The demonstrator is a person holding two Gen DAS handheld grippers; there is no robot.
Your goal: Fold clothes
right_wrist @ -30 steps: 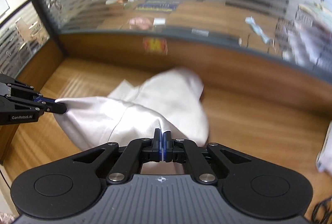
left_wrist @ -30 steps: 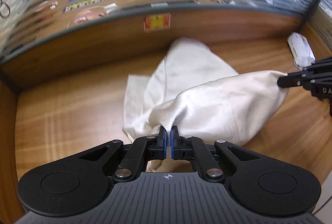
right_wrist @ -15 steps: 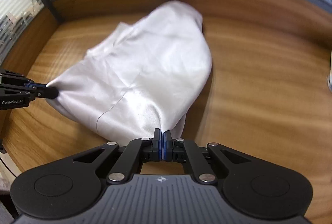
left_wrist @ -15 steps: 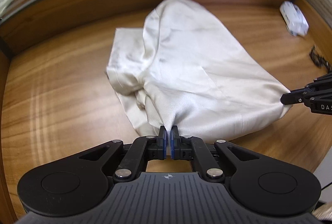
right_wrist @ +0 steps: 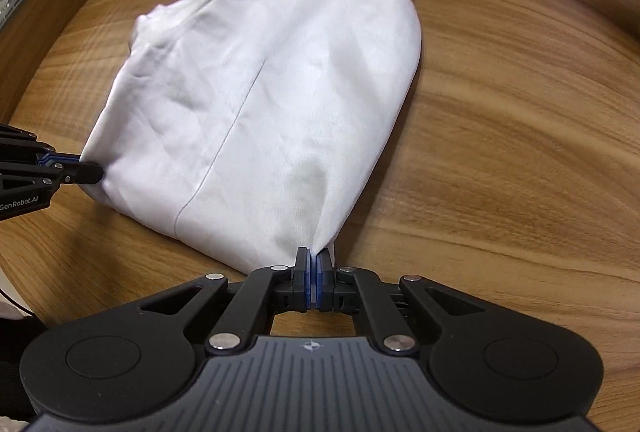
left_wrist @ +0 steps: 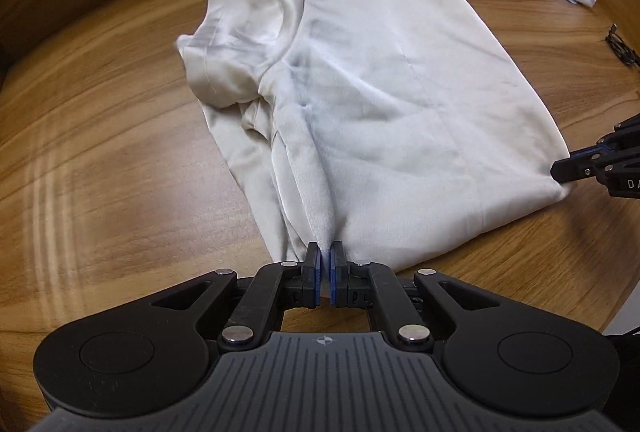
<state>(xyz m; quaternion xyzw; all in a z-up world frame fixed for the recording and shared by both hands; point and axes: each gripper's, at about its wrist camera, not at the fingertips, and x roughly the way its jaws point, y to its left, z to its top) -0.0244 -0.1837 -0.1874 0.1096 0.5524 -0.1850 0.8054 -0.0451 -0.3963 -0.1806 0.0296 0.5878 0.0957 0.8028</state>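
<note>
Wooden desk (left_wrist: 100,171): cream garment (left_wrist: 400,91) lying mid-surface, near hem raised. Left gripper (left_wrist: 325,264) clenched on garment's near-left corner; right gripper (right_wrist: 313,268) clenched on near-right corner, apparently keeping the hem taut for laying a fold.

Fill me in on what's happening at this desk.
A person is folding a white garment on the wooden desk with two handheld grippers. The left gripper and the right gripper are each shut on a near corner of the cloth, which lies spread out and mostly flat on the desk between them.
</note>
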